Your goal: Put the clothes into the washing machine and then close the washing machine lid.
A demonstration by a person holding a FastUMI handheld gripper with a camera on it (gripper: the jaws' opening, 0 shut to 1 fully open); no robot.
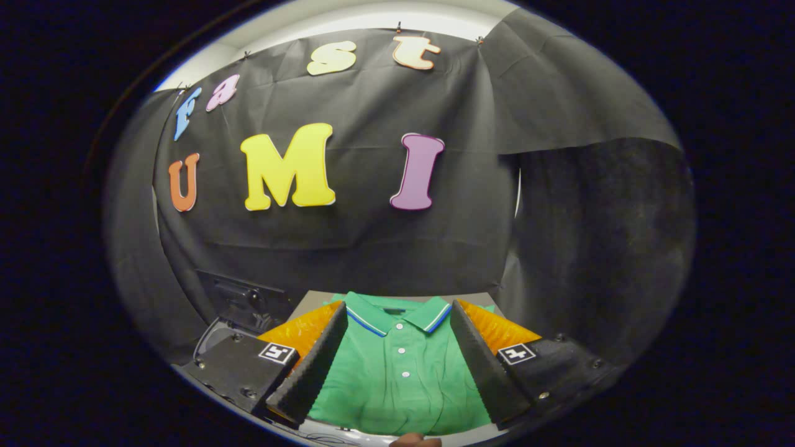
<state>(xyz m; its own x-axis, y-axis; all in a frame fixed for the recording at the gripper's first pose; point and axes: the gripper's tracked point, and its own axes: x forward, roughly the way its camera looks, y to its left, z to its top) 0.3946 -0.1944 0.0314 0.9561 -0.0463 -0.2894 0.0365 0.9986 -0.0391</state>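
A green polo shirt (pixel 400 379) lies folded flat on a pale surface, its striped collar pointing toward the booth wall and three white buttons down the front. My gripper (pixel 399 316) is open above it, with the shirt spread in the wide gap between the two fingers (pixel 313 363). Neither finger presses on the cloth. To the left, beyond the left finger, a dark panel that looks like the raised washing machine lid (pixel 239 298) stands against the wall, and a strip of the machine's rim (pixel 211 338) shows below it.
Black cloth walls close in behind the shirt and on the right side (pixel 596 248). The pale table top (pixel 313 298) shows at the shirt's far left corner. A small part of a hand (pixel 415 441) shows just under the shirt's near edge.
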